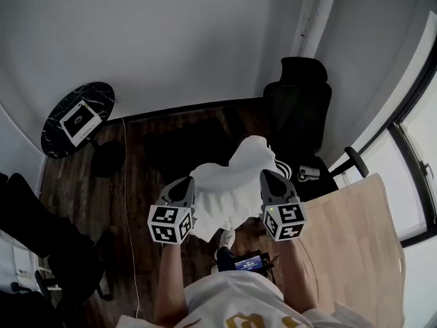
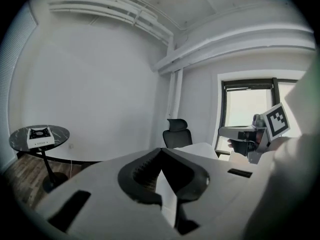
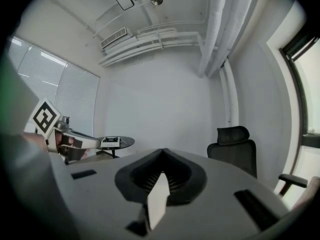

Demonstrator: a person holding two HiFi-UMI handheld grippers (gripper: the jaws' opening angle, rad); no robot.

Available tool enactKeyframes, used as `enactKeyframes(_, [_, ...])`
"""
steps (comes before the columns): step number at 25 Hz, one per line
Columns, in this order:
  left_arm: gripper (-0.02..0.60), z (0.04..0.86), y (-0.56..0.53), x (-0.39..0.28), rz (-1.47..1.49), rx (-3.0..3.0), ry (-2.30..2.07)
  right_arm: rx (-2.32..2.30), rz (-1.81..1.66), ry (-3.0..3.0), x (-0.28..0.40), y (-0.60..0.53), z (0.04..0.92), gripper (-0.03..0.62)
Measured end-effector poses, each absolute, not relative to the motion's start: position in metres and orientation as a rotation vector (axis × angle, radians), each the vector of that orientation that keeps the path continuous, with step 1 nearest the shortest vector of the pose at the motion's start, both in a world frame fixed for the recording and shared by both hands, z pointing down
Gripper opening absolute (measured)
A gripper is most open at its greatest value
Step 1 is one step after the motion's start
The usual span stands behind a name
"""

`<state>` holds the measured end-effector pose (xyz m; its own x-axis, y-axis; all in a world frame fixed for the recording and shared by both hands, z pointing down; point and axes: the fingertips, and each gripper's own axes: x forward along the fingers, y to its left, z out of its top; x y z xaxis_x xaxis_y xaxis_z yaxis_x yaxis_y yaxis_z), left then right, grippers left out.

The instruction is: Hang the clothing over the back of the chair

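Observation:
A white garment (image 1: 235, 180) hangs spread between my two grippers in the head view, above the dark wood floor. My left gripper (image 1: 183, 183) is shut on its left edge; a fold of white cloth (image 2: 167, 196) shows pinched between the jaws. My right gripper (image 1: 273, 178) is shut on the right edge, with a white strip of cloth (image 3: 157, 199) between its jaws. The black office chair (image 1: 298, 108) stands just beyond the garment, to the right; it also appears ahead as the chair (image 2: 176, 133) in the left gripper view and as the chair (image 3: 234, 149) in the right gripper view.
A round black marble side table (image 1: 76, 119) with a white box on it stands at the far left. A light wooden desk (image 1: 362, 238) runs along the right, next to the window. A white cable lies on the floor, and dark furniture (image 1: 41, 244) sits at the near left.

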<state>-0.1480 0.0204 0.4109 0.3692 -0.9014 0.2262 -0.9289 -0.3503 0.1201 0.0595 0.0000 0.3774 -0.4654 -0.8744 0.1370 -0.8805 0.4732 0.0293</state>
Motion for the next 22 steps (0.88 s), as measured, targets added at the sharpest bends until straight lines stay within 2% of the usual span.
enactKeyframes(9, [0.020,0.4097,0.0275,-0.1434,0.113,2.410,-1.598,1.530,0.097,-2.583,0.0624,0.0068,0.3798,0.011])
enactKeyframes(22, [0.020,0.4168,0.0239,-0.1416,0.178,2.416,-1.615,1.521,0.105,-2.589,0.0634,0.0073,0.3824,0.011])
